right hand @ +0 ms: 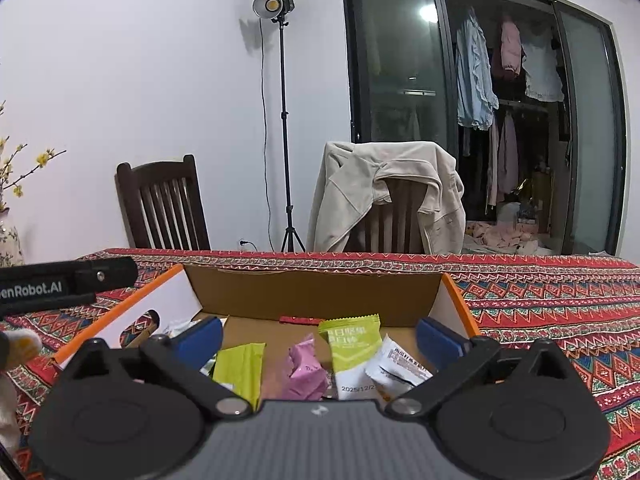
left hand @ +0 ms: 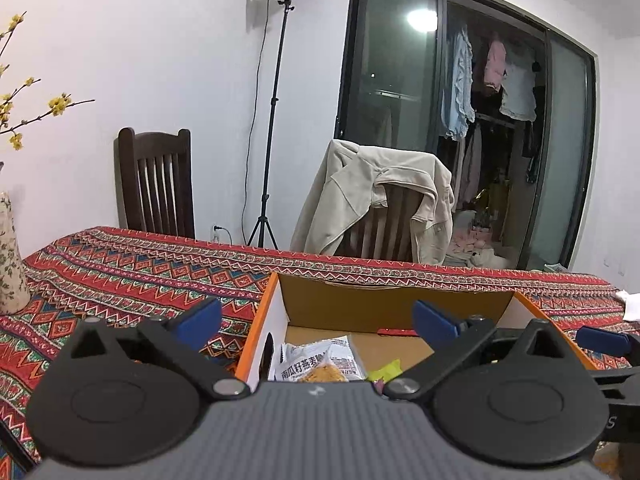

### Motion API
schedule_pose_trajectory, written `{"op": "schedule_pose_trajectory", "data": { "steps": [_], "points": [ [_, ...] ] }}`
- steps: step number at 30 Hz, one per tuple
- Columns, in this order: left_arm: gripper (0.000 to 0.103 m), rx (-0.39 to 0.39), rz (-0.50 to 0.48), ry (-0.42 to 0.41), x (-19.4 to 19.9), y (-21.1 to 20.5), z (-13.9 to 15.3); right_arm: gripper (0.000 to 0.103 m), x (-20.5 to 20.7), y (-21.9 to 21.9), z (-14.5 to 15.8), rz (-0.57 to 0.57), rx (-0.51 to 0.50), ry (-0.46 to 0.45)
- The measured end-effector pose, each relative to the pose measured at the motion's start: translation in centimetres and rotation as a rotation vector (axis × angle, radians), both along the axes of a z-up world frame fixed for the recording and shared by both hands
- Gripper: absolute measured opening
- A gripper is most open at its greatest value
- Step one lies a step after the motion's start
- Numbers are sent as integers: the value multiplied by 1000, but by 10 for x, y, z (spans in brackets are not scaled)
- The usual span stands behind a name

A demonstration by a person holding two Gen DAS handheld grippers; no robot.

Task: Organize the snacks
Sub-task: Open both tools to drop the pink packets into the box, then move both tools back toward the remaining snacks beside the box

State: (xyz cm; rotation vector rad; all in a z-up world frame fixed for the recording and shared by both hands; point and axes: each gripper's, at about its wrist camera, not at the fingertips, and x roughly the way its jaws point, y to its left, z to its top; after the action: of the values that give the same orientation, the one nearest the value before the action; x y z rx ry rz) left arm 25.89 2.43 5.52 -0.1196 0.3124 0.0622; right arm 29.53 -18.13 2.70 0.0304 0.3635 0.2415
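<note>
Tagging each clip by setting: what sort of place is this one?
Probably a home dining room: a table under a patterned cloth, wooden chairs and laundry behind glass doors. The studio light suggests staged recording.

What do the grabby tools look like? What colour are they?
Both match. The left tool has two blue fingers on black arms with silver pivot pins, round black discs either side, and a ribbed grey body. The right tool has the same blue fingers. A black bar at its left reads "enRobot.AI" in white.
</note>
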Motion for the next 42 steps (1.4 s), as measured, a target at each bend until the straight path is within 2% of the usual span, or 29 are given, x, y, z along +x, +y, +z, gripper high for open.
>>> {"op": "schedule_pose_trajectory", "data": {
  "steps": [6, 10, 14, 19, 25, 29, 36, 42],
  "points": [
    [103, 5, 6, -3, -16, -4, 20, 103, -13, -6, 18, -26, -5, 10],
    [103, -14, 2, -8, -33, -4, 39, 103, -30, -13, 37, -43, -5, -16],
    [103, -14, -11, -25, -50, -2, 56, 103, -48, -21, 48, -26, -19, -30],
    [103, 3, -26, -4, -66, -1, 59, 103, -70, -27, 49, 12, -53, -15],
    [103, 31, -41, 46, -87, 3, 45, 103, -91, -24, 36, 66, -81, 31],
    [103, 45, -43, 94, -101, 10, 26, 103, -99, -21, 19, 111, -67, 106],
    [103, 33, -34, 148, -119, 29, -15, 103, -105, -11, -15, 136, -119, 195],
    [103, 20, 0, 161, -116, 39, -40, 85, -87, 1, -28, 149, -112, 257]
  ]
}}
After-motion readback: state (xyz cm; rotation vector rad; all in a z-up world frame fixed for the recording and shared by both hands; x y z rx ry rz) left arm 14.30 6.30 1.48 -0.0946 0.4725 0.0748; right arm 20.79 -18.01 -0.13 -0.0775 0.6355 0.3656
